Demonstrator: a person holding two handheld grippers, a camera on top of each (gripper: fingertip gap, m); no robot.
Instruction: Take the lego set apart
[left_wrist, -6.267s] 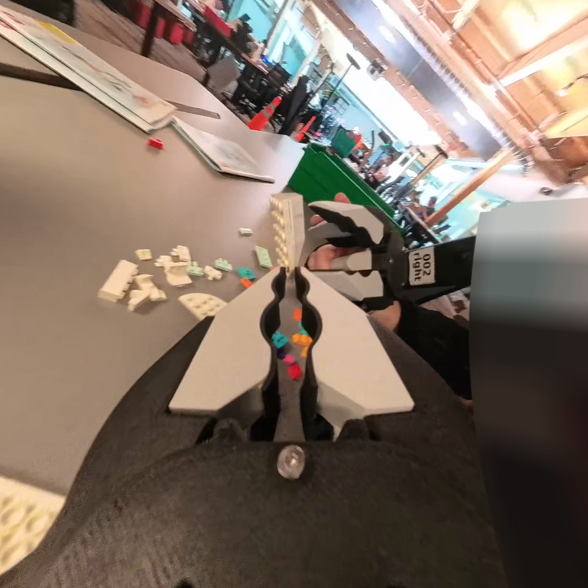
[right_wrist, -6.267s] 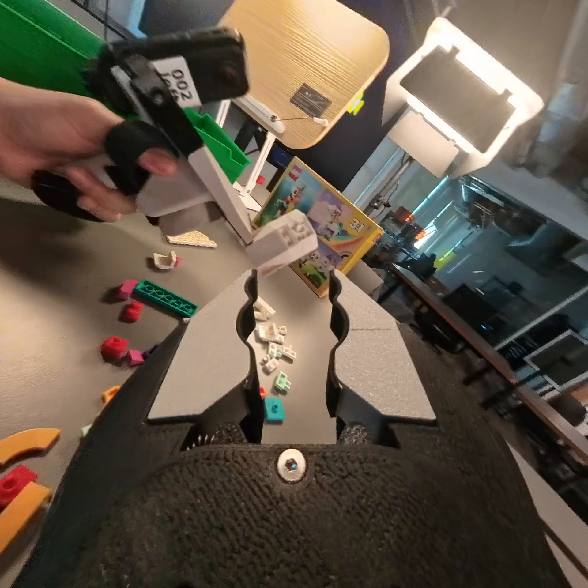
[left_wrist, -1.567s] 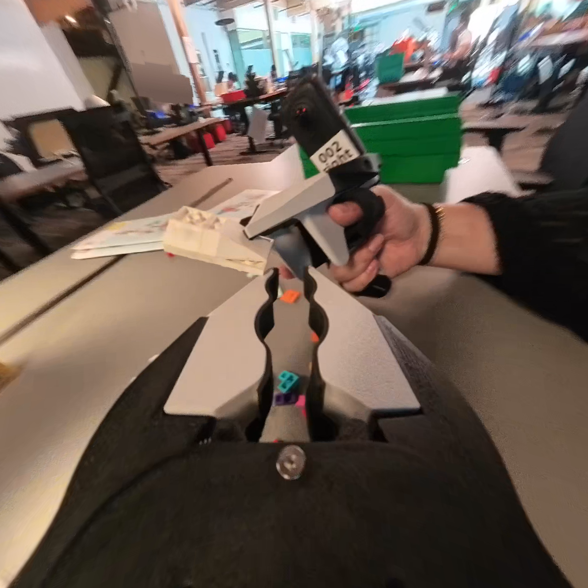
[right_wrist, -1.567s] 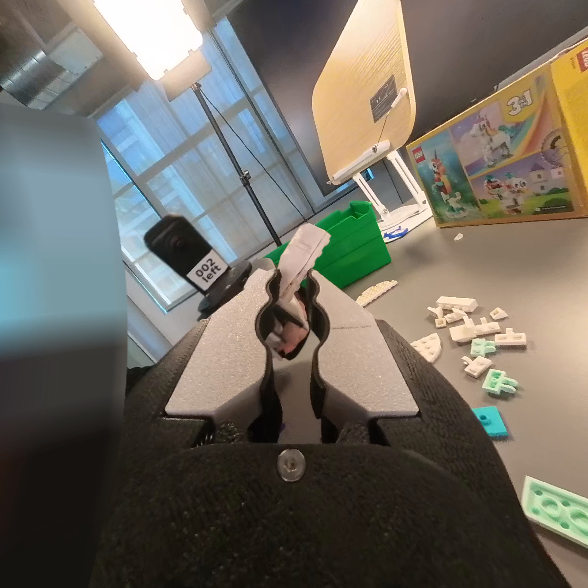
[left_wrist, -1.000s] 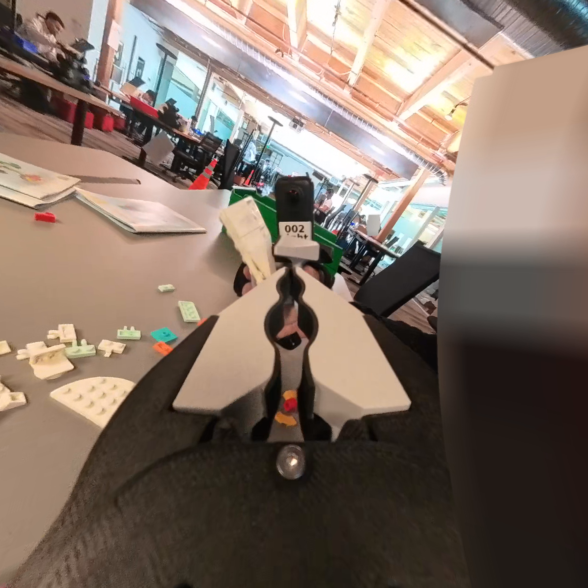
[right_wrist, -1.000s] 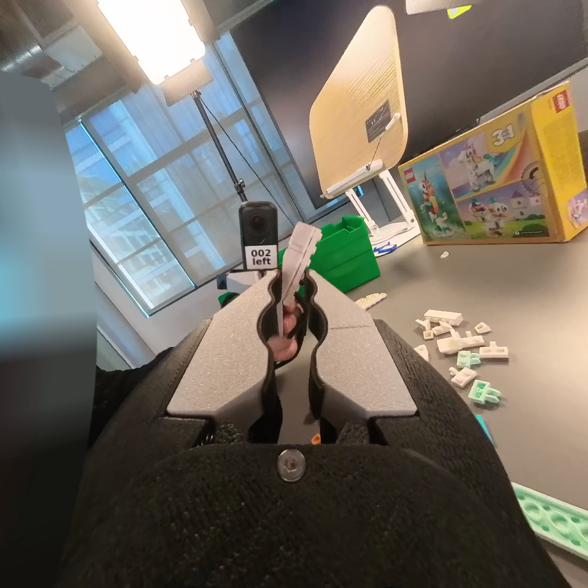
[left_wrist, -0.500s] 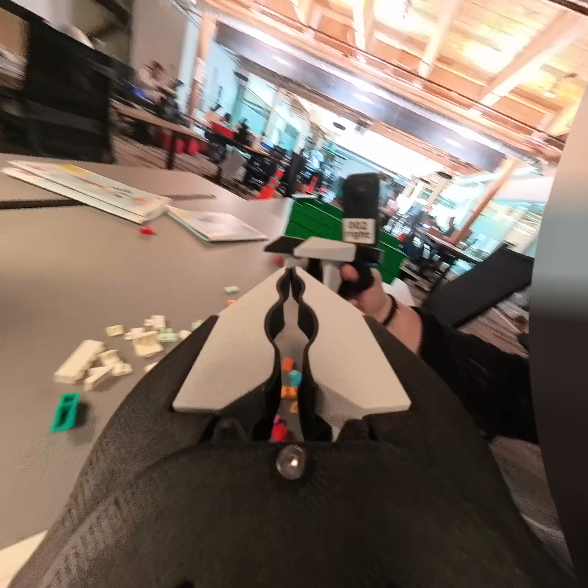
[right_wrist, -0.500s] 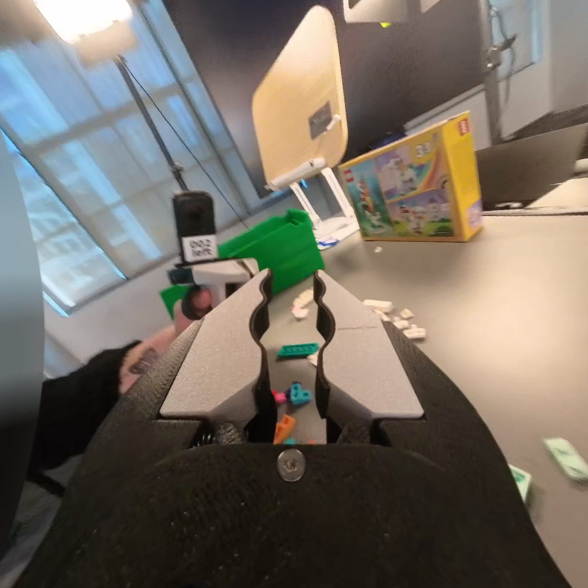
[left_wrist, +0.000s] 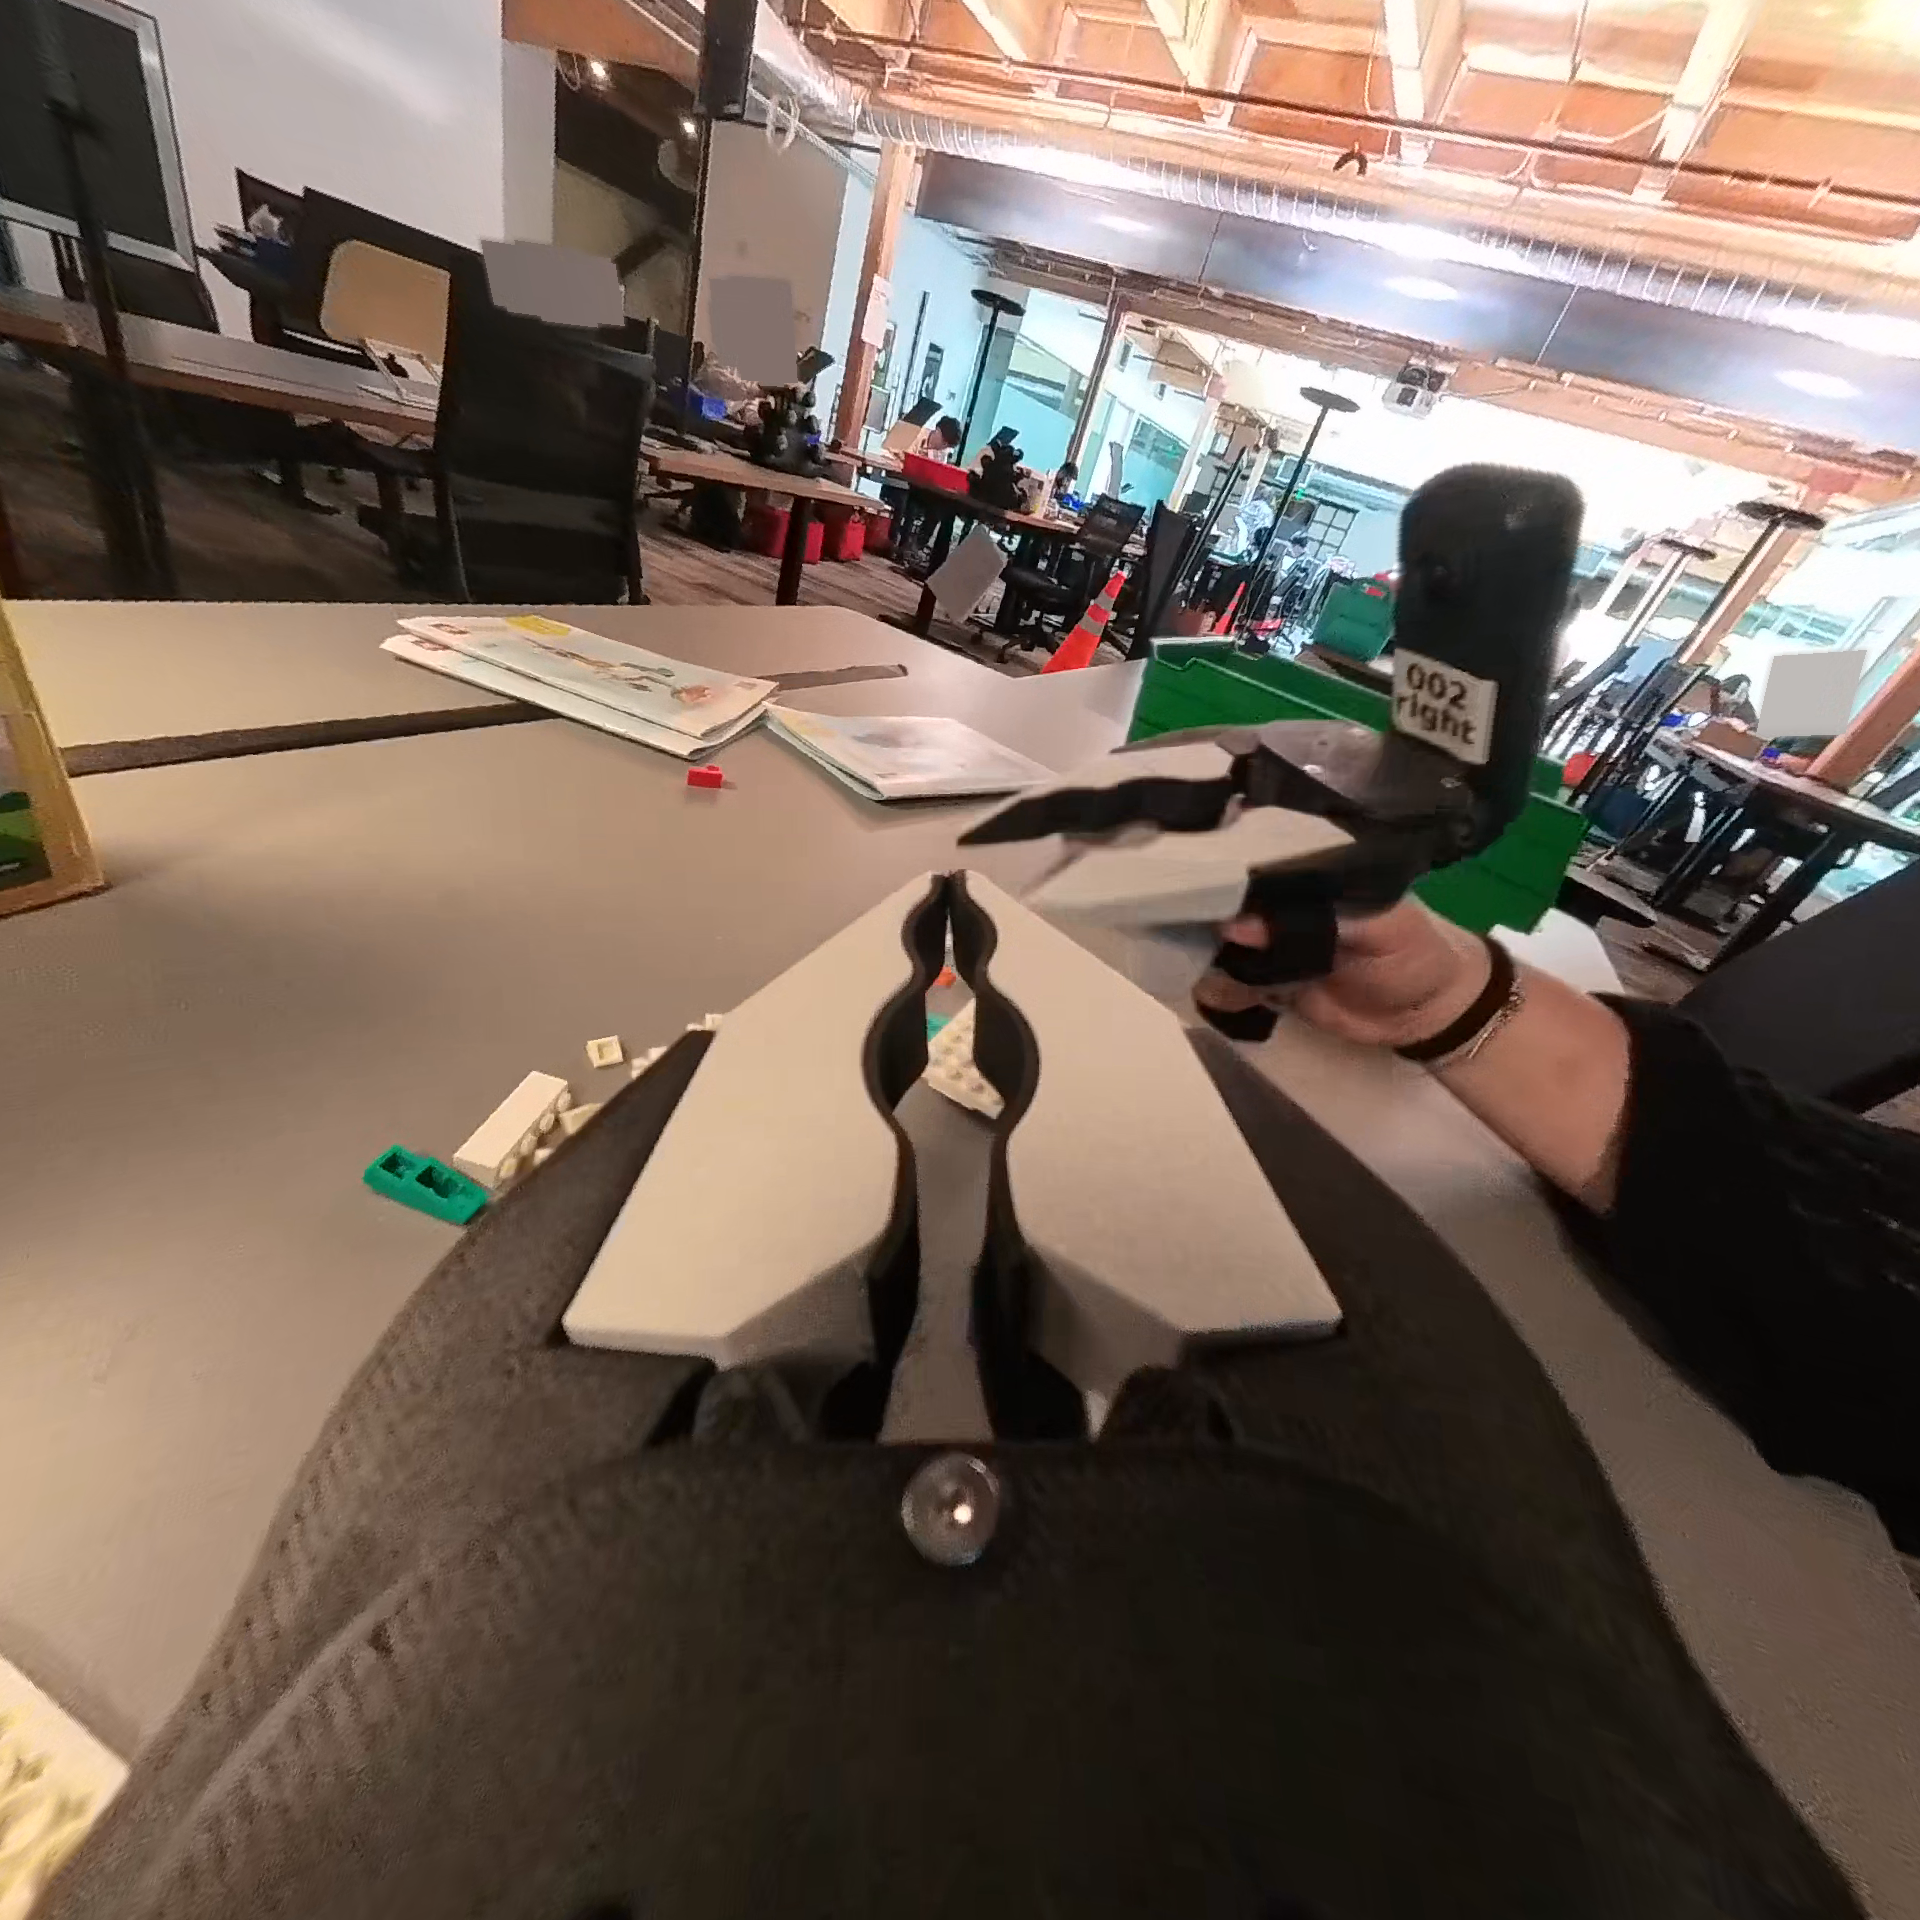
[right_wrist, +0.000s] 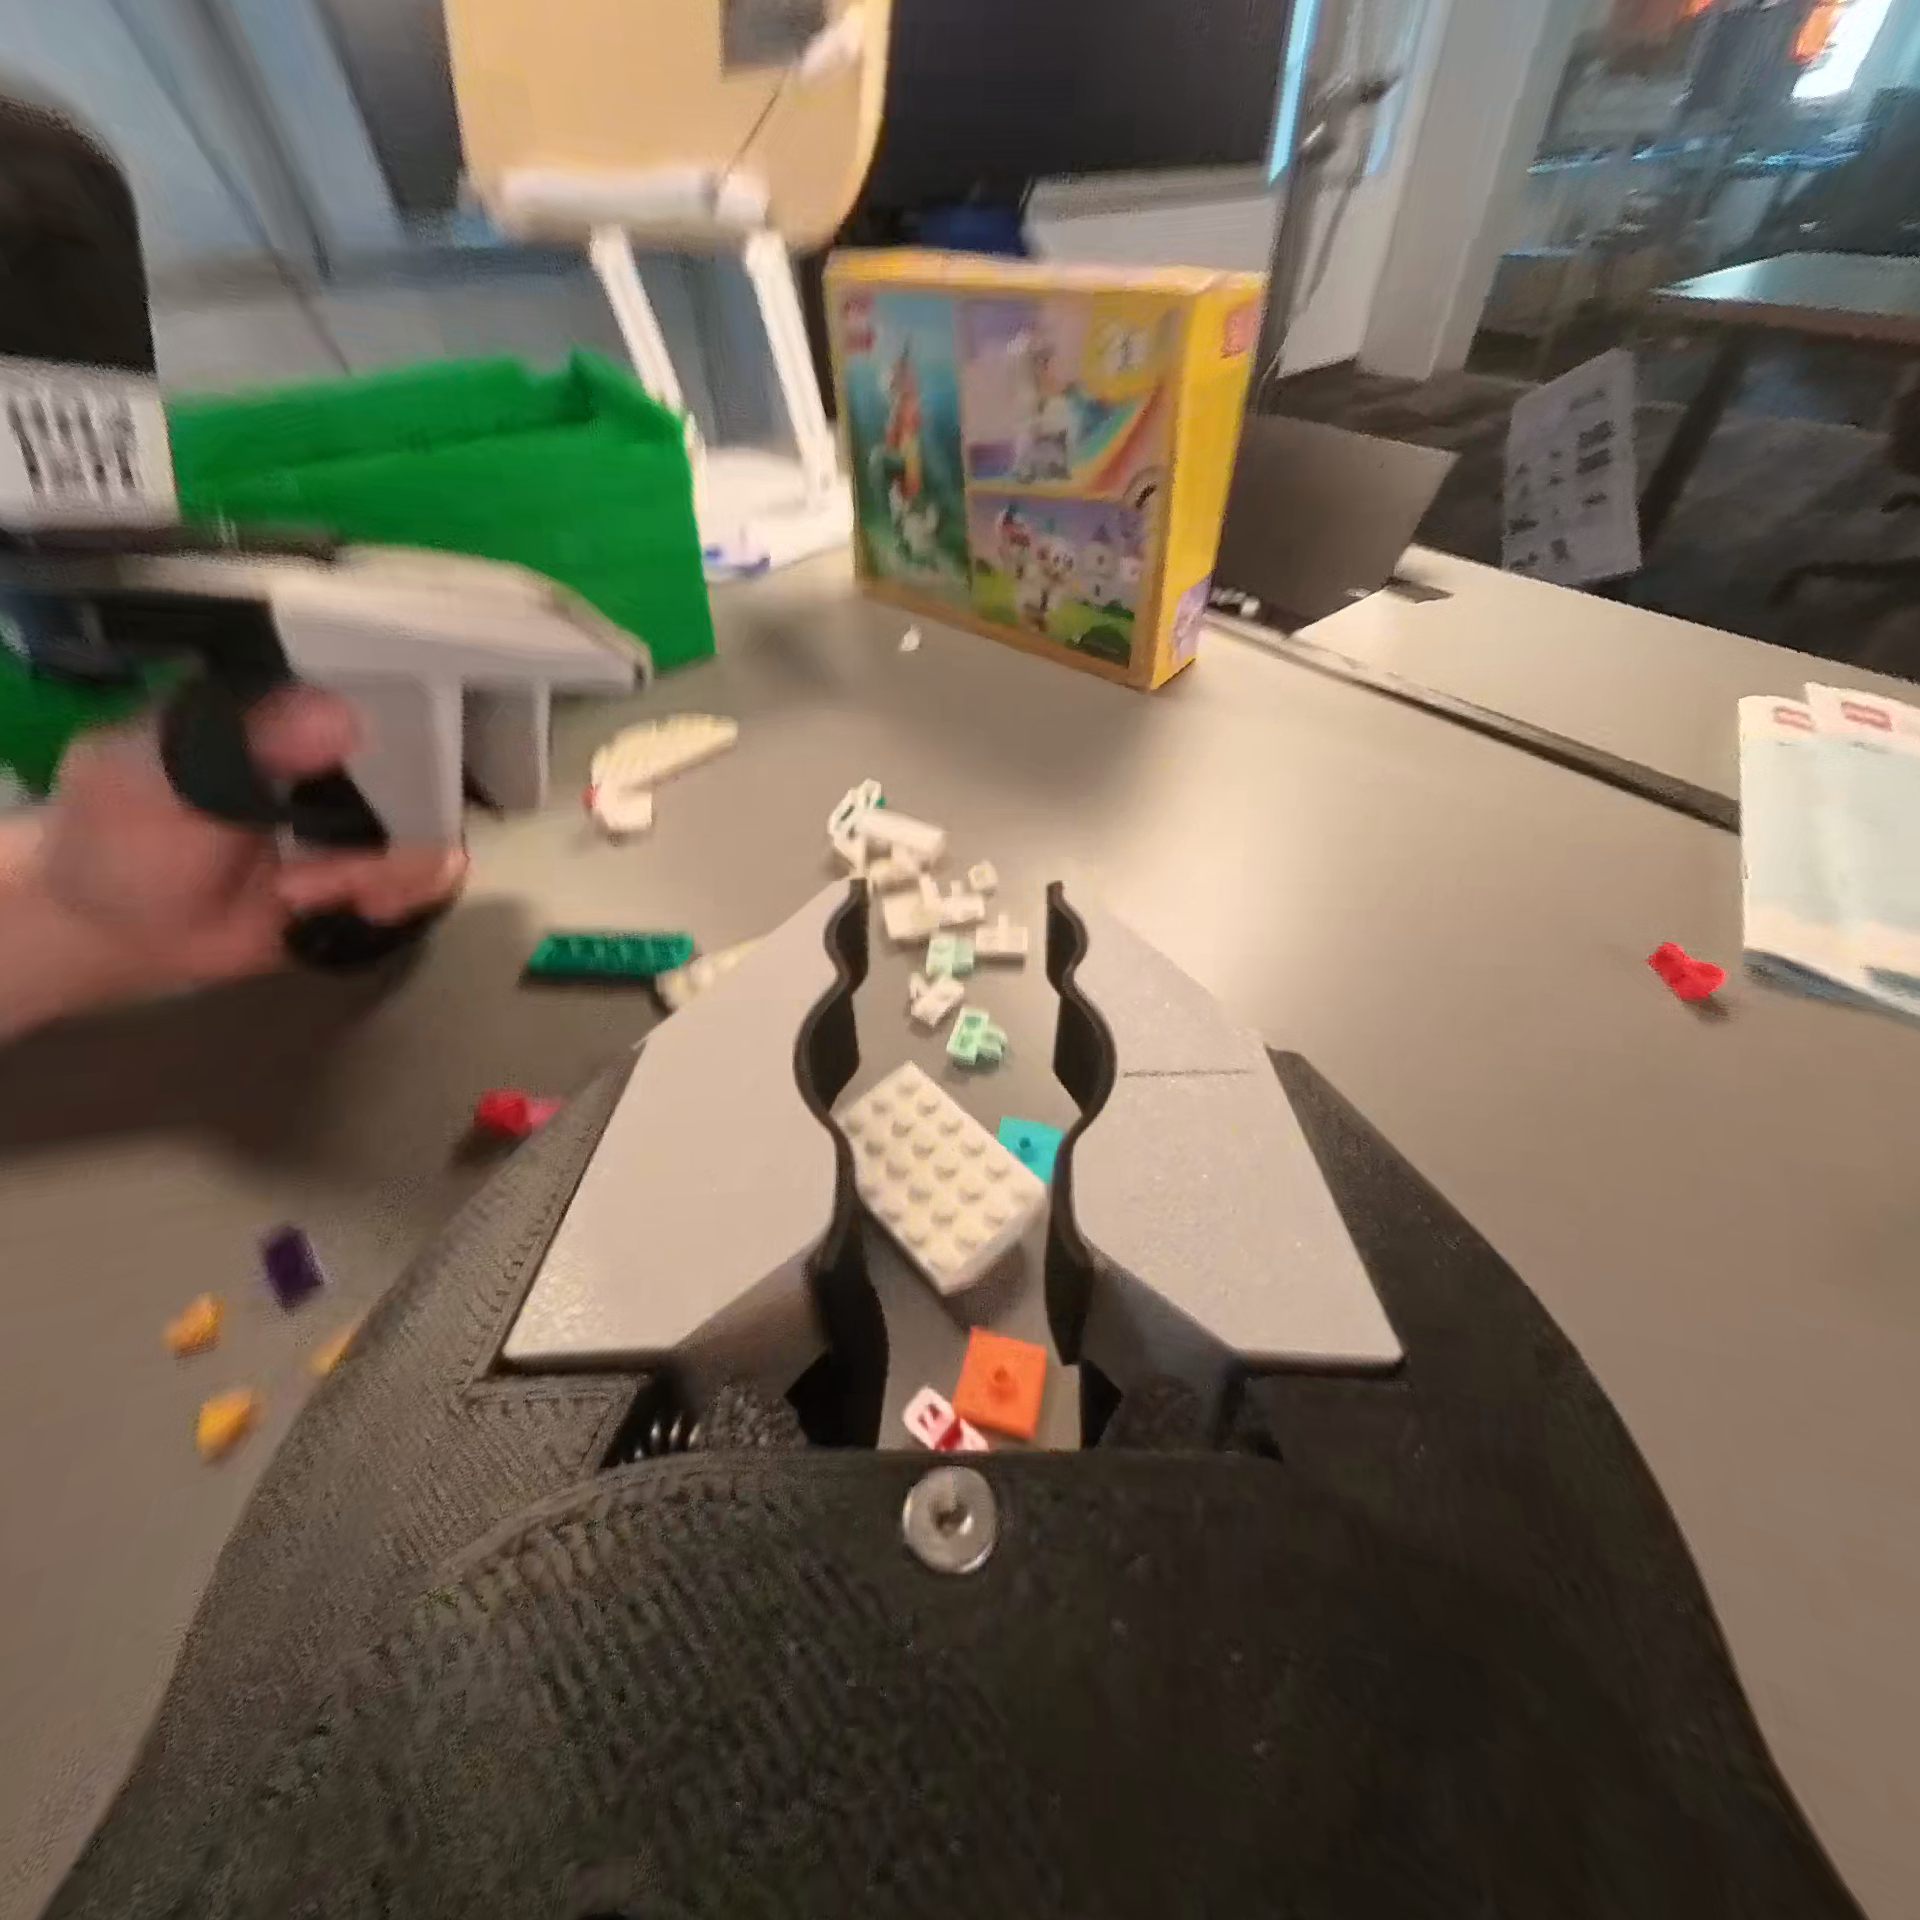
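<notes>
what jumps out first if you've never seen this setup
The bright yellow lego box standing at the back of the grey table, beside a green bin. Nearer, a white studded plate lies between the open right gripper fingers, amid scattered small bricks. The left gripper is shut, empty.

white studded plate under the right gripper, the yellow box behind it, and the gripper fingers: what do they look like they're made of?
White studded plate: hard moulded plastic, smooth with slight sheen, crisp round studs.
Yellow box: printed cardboard, likely; flat folded panels, colour artwork.
Right gripper fingers: grey faces with a grainy matte texture, black wavy inner edges; possibly 3D-printed plastic, can't confirm.
</notes>
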